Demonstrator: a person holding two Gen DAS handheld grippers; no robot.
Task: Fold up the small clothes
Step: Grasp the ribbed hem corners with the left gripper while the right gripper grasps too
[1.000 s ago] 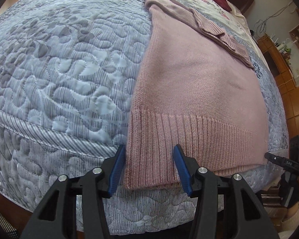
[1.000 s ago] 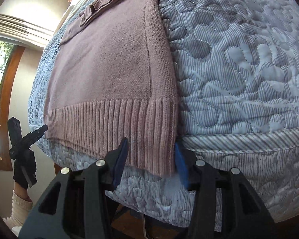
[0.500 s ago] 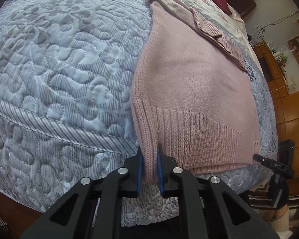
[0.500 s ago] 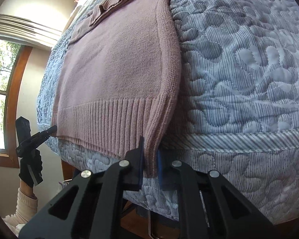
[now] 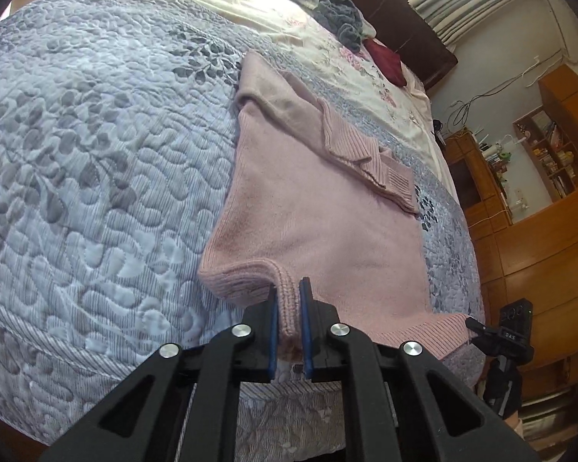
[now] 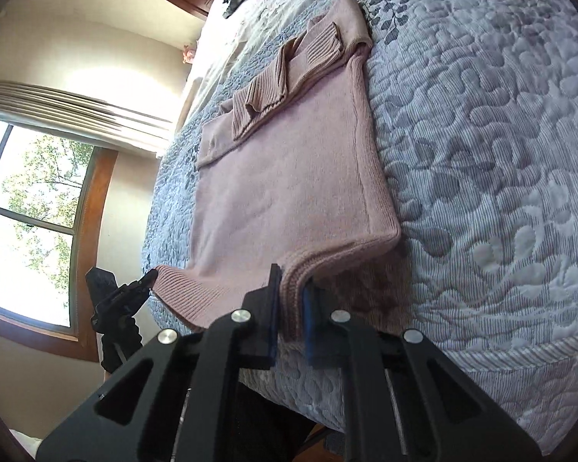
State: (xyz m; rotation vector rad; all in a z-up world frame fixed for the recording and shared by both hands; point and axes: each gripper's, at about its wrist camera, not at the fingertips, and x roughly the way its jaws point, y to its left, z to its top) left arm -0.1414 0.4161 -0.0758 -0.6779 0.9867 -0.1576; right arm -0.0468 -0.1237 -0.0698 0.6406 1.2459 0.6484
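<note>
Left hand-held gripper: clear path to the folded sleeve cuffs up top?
Probably not right now. The left hand-held gripper is shut on the pink sweater hem. Nothing lies between it and the sleeve cuffs, but it would have to release first.

Seen from the left wrist: left gripper clamped on the ribbed hem of the pink sweater, that hem corner lifted off the blue quilted bedspread. Sleeves folded across the sweater's far end. Beyond the sweater, a grey garment and a dark red cloth. Right of the sweater, the right gripper at the other hem corner, grip unclear; farther right, wooden shelves.
</note>
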